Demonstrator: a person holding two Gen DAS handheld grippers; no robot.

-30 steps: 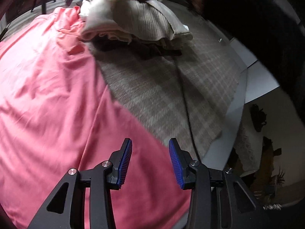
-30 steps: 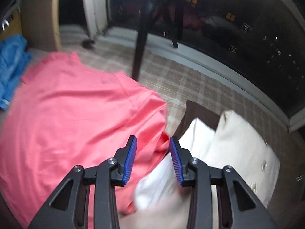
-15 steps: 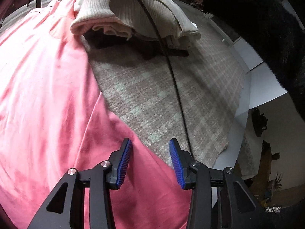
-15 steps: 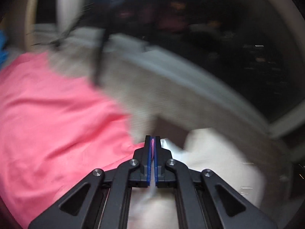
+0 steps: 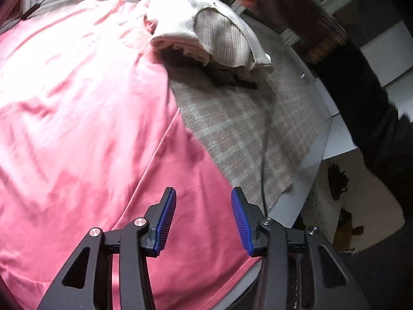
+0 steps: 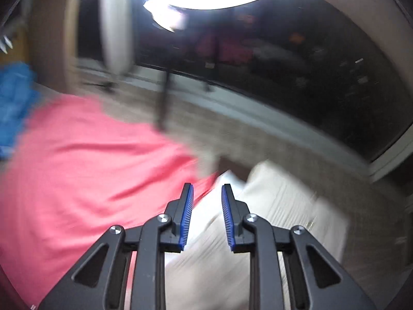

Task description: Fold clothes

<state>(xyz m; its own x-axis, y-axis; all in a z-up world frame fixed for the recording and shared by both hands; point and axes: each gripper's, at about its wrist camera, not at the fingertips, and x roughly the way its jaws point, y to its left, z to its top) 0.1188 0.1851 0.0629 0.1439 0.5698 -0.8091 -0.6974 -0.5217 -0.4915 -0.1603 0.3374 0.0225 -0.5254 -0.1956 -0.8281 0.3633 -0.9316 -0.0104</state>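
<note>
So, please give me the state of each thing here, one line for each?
Pink shirt: spread flat, unfolded.
Cream clothes: folded, stacked in a pile.
Blue cloth: bunched up, blurred.
Left gripper: open, holding nothing.
Right gripper: jaws opening, nothing between them.

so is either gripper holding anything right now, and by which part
Nothing is held. The left gripper stands open above the pink cotton shirt; the right gripper is opening, empty, over the cream knitted garment.
</note>
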